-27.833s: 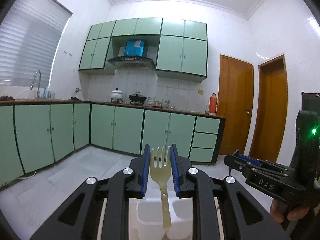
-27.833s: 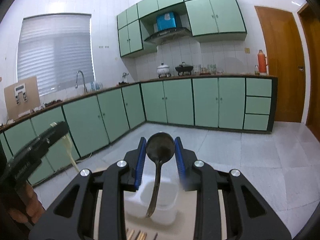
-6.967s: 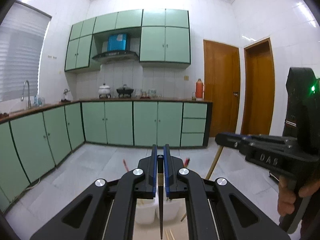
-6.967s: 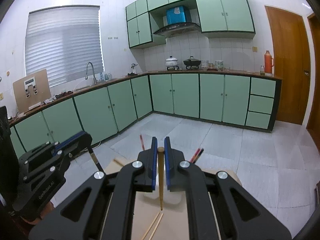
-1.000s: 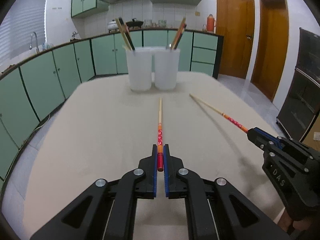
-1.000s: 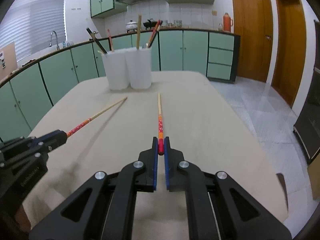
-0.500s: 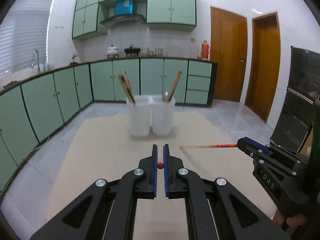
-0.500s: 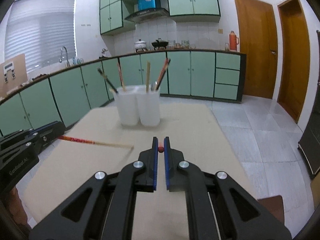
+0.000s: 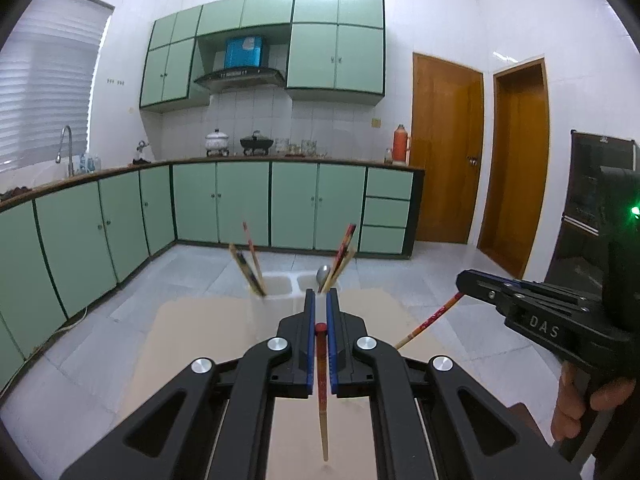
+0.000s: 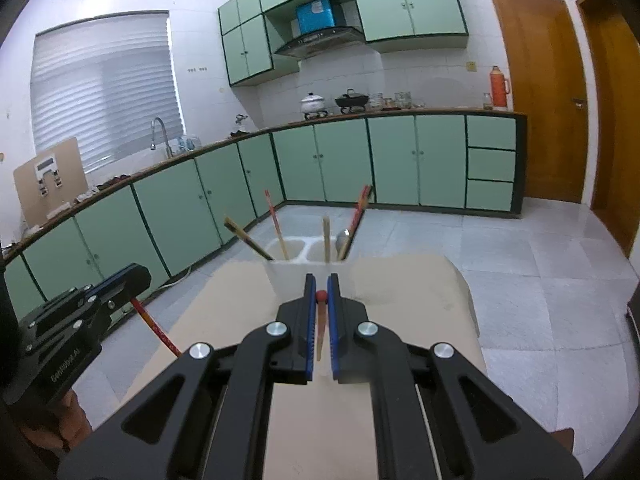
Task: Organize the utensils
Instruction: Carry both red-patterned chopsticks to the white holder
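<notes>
My left gripper (image 9: 320,300) is shut on a red-ended wooden chopstick (image 9: 322,376) that hangs tip down above the beige table (image 9: 192,344). My right gripper (image 10: 321,285) is shut on a second red-ended chopstick (image 10: 320,332), also tip down. Each gripper shows in the other's view: the right one (image 9: 466,282) with its chopstick (image 9: 428,320), the left one (image 10: 134,276) with its chopstick (image 10: 154,326). Two white holder cups (image 10: 304,249) stand ahead at the table's far end, holding chopsticks, a fork and a dark spoon (image 10: 343,238). They also show in the left wrist view (image 9: 294,283).
Green kitchen cabinets (image 9: 248,204) run along the back and left walls beyond the table. Two wooden doors (image 9: 446,152) are at the right. A dark cabinet (image 9: 588,184) stands at the far right. The table's far edge (image 10: 404,258) lies just beyond the cups.
Both grippers have lifted their chopsticks off the table and tilted up. The chopsticks now hang tip down, and the cups sit lower in both views.
</notes>
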`<action>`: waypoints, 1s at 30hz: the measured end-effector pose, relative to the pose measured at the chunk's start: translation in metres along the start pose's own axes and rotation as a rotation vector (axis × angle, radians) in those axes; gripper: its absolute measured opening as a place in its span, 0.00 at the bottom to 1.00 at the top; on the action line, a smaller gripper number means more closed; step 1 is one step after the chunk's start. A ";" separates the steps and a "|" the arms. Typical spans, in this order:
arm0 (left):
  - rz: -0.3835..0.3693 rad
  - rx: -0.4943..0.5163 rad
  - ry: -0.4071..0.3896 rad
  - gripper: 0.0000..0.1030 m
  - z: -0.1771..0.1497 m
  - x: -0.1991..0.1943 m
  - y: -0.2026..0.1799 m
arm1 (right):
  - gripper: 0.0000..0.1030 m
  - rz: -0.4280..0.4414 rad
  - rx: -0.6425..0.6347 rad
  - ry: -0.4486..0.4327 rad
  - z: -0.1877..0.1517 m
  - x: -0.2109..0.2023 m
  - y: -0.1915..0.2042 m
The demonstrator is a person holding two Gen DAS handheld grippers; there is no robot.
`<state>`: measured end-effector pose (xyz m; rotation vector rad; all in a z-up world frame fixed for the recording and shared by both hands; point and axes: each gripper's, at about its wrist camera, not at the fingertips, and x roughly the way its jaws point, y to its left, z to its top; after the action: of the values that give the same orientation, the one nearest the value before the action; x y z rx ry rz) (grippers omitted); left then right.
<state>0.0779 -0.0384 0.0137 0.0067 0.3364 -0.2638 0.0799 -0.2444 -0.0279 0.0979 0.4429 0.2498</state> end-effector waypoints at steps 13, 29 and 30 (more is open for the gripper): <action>0.015 0.028 -0.172 0.05 0.077 0.020 0.011 | 0.05 -0.012 -0.109 -0.127 0.085 0.014 0.004; 0.061 0.022 -0.229 0.05 0.137 0.123 0.039 | 0.05 0.007 -0.162 -0.128 0.148 0.087 0.004; 0.057 0.017 -0.218 0.05 0.136 0.129 0.042 | 0.05 0.018 -0.166 -0.126 0.150 0.086 0.003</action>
<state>0.2500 -0.0373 0.0985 0.0046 0.1167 -0.2085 0.2200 -0.2249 0.0718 -0.0444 0.2952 0.2953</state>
